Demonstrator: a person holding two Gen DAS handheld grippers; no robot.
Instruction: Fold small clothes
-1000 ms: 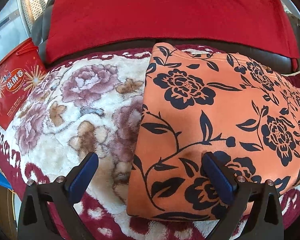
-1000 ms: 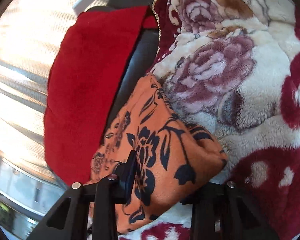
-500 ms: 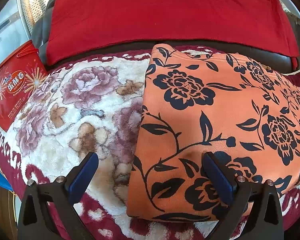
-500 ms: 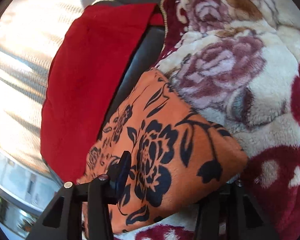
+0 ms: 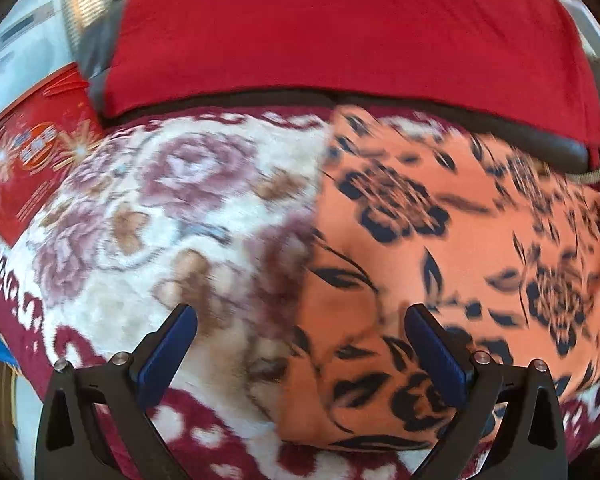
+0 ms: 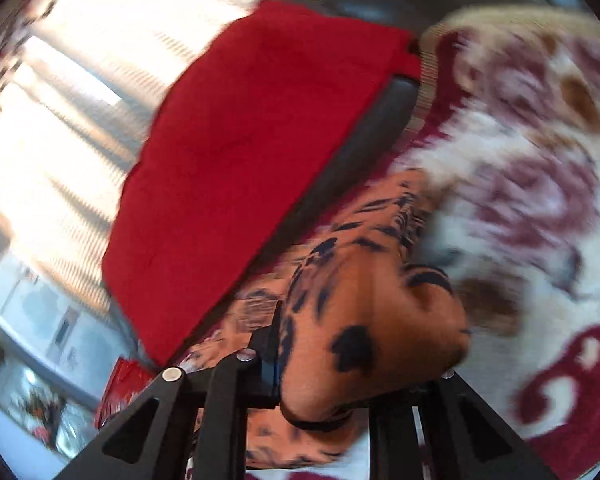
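we have the right gripper (image 6: pixel 360 364) clamped on a bunched corner of the orange floral garment (image 6: pixel 364 320); its jaws have just been closing, and the cloth is pinched between them, bulging out ahead of the tips. the rest of the garment trails away ahead and to the left of this tool, over the plush floral blanket (image 6: pixel 540 200). the red cushion (image 6: pixel 256 160) lies further ahead on the left, against the dark seat back.

our left gripper (image 5: pixel 300 344) stands wide, with nothing between its fingers. the garment's near left edge (image 5: pixel 440 240) lies just ahead of it, running under the right-hand finger, while the left-hand finger sits over bare blanket. whether that finger touches the cloth we cannot tell through the blur.

the step in hand looks like lifting a corner to carry it over for a fold. to do it well we should keep the pinch firm on both layers, raise the corner only enough to clear the blanket's pile, and carry it straight across so the edges meet square. the left gripper would do best pressing or pinning the near edge, so the garment does not drag or bunch on the fuzzy blanket.

as for containers, only a red printed gift box (image 5: pixel 36 152) shows, ahead and to the left of the left gripper at the blanket's edge; we cannot see its contents.
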